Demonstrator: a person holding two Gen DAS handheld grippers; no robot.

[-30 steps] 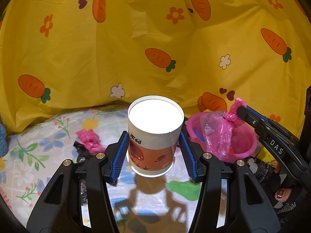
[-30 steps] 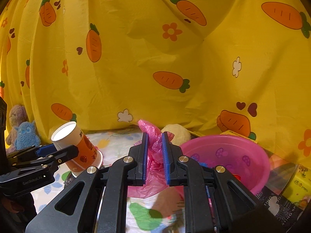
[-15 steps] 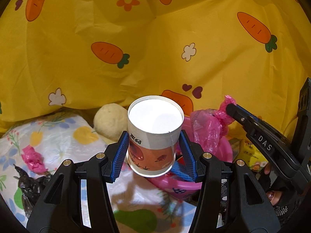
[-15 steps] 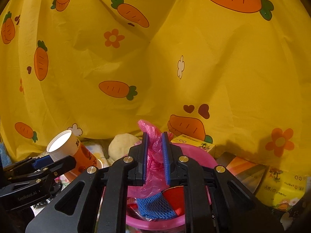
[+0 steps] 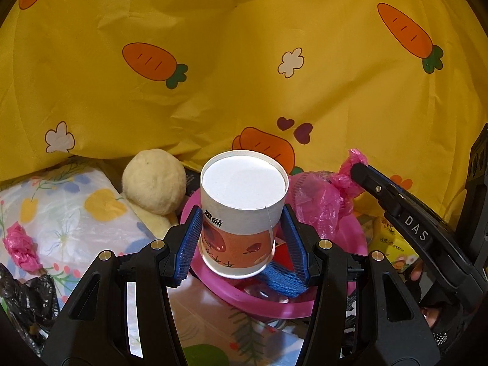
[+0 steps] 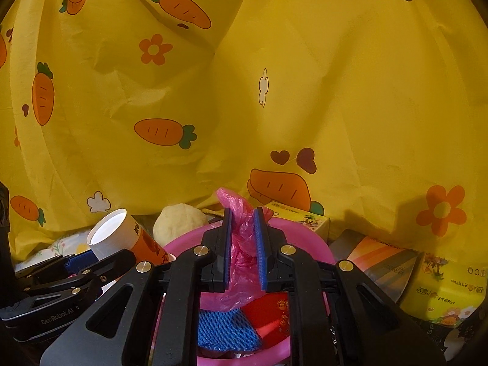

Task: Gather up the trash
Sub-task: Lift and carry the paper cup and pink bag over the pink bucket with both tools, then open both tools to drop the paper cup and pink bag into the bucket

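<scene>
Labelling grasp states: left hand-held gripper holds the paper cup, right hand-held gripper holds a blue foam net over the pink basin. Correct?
One error. The right hand-held gripper is shut on a pink plastic bag, not the blue foam net, which lies inside the pink basin; the right wrist view shows it. The left hand-held gripper does hold the paper cup.
</scene>
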